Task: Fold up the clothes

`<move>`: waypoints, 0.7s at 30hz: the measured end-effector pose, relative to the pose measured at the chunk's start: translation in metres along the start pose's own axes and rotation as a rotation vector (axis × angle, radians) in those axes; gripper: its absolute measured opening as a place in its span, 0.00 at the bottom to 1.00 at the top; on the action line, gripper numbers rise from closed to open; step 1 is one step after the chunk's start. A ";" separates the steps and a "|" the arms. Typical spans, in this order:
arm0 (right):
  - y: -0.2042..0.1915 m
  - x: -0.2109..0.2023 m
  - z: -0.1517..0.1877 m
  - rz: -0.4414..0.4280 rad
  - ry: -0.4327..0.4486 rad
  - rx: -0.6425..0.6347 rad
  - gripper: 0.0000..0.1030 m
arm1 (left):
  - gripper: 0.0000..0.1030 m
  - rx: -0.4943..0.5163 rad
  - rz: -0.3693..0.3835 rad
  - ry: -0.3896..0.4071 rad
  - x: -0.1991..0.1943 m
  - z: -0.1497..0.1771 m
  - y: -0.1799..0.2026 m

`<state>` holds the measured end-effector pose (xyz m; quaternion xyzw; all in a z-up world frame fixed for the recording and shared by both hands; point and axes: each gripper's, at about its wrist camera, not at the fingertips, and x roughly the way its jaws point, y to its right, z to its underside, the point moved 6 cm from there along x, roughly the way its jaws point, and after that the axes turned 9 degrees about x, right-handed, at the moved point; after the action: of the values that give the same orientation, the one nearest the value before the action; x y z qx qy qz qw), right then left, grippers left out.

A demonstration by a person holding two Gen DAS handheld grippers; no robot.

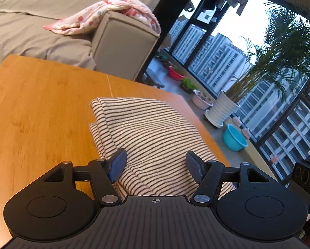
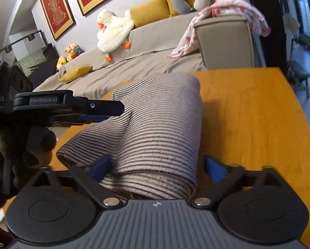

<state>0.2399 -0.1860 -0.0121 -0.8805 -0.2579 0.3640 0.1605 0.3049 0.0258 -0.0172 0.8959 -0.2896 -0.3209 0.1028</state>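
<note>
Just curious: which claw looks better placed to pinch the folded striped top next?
Probably the left claw: it straddles a raised ridge of the striped top. The right claw gapes around the whole thick fold.

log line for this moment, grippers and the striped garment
left gripper: open, over cloth | right gripper: open, astride fold | striped garment: folded on wooden table

Beige sofa (image 2: 155, 47) beyond table's (image 2: 258, 114) far edge; pink blanket (image 2: 227, 10) over armrest; plush goose (image 2: 113, 33) on seat.

The striped garment (image 2: 155, 128) has its near end hidden under the right gripper (image 2: 158, 166), and motion blurs its folds.
</note>
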 end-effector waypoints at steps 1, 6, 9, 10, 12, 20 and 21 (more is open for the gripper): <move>0.000 0.001 0.003 -0.011 -0.017 0.011 1.00 | 0.67 -0.004 0.001 0.001 0.000 0.000 0.000; -0.004 0.003 0.010 -0.018 -0.023 0.037 1.00 | 0.68 0.001 0.005 0.006 -0.001 0.002 -0.001; -0.002 0.003 0.007 -0.037 -0.013 0.134 1.00 | 0.70 -0.001 0.010 0.007 0.000 0.001 -0.001; -0.001 0.004 0.005 -0.053 -0.030 0.151 1.00 | 0.71 -0.001 0.010 0.008 0.000 0.001 -0.001; 0.001 0.006 0.000 -0.095 -0.090 0.157 1.00 | 0.71 0.002 0.010 0.009 -0.001 0.002 -0.001; 0.029 -0.040 -0.057 -0.032 0.120 0.101 1.00 | 0.75 0.010 0.022 0.014 -0.001 0.003 0.000; 0.030 -0.040 -0.063 -0.016 0.129 0.086 1.00 | 0.76 0.010 0.022 0.015 -0.001 0.002 0.000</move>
<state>0.2721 -0.2389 0.0393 -0.8923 -0.2381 0.3158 0.2176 0.3031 0.0260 -0.0185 0.8956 -0.3001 -0.3116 0.1038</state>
